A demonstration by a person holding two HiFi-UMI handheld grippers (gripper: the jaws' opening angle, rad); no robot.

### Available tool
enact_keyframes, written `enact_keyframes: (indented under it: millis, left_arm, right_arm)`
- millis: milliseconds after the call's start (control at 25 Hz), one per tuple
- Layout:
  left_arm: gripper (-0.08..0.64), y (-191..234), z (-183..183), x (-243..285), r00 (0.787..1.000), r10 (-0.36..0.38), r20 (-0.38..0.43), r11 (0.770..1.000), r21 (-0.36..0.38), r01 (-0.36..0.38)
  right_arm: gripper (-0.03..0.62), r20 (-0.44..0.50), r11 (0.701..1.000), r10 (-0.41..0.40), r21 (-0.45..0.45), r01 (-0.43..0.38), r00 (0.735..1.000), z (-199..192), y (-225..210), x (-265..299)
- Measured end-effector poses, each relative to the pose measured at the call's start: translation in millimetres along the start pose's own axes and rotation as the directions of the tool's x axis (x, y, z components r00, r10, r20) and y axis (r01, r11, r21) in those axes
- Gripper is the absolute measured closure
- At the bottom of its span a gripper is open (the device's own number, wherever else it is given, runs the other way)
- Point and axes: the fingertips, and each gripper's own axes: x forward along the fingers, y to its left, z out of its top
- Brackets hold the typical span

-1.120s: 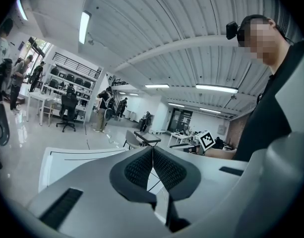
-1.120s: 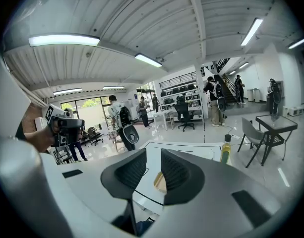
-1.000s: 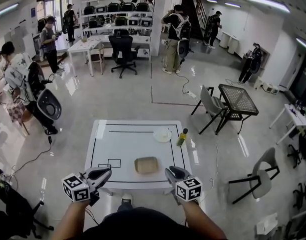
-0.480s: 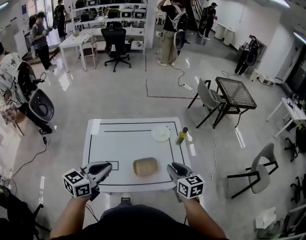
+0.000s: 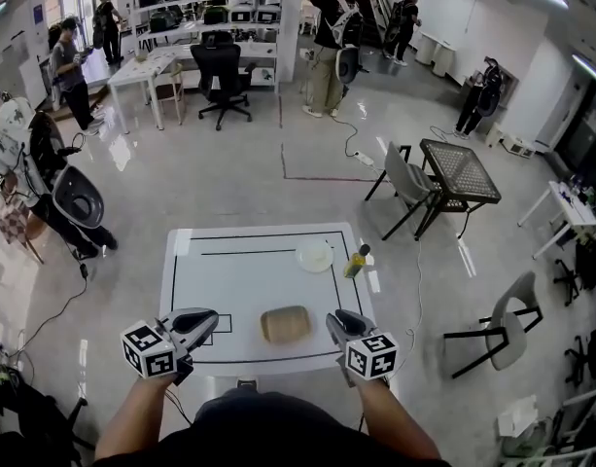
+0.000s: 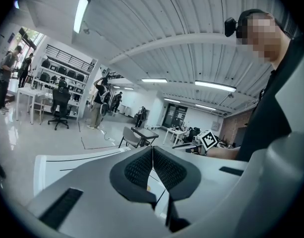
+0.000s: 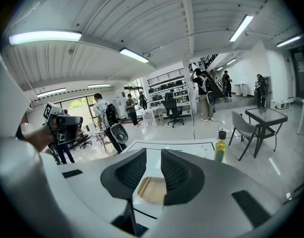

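In the head view both grippers hover at the near edge of a white table (image 5: 191, 261) with black lines on it. My left gripper (image 5: 211, 317) is at the near left, above a small marked rectangle, and its jaws meet at the tips (image 6: 152, 149) with nothing between them. My right gripper (image 5: 333, 320) is at the near right, its jaws (image 7: 153, 157) parted and empty. A tan tray (image 5: 285, 324) lies between the two grippers and shows past the right jaws (image 7: 152, 190). A bottle of yellow liquid (image 5: 355, 262) (image 7: 219, 150) and a white plate (image 5: 315, 256) stand at the far right.
A grey chair (image 5: 406, 185) and a dark mesh table (image 5: 459, 183) stand beyond the table's right side. Another chair (image 5: 516, 319) is at the right. People stand by desks and shelves at the back (image 5: 327, 27) and at the left (image 5: 16, 154).
The table has come a little nearer in the head view. The right gripper view has dipped, and more of the tray shows past its jaws. Both grippers keep their jaw states.
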Motion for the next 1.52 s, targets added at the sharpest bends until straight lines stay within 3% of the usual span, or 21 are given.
enact_keyframes:
  millis: [520, 760, 1520]
  left_arm:
    - [0.537, 24, -1, 13, 1.000, -0.019, -0.022, 1.000, -0.009, 0.019]
    - [0.537, 34, -8, 14, 0.999, -0.008, -0.051, 1.000, -0.030, 0.006]
    - [0.537, 58, -30, 54, 0.990, -0.011, -0.139, 0.998, -0.055, 0.003]
  right_arm:
    - [0.488, -0.042, 0.998, -0.038, 0.039, 0.040, 0.998, -22, -23, 28]
    - [0.488, -0.091, 0.993, -0.051, 0.104, 0.060, 0.995, -54, -39, 47]
    - [0.457, -0.177, 0.943, 0.050, 0.331, 0.012, 0.983, -144, -73, 98]
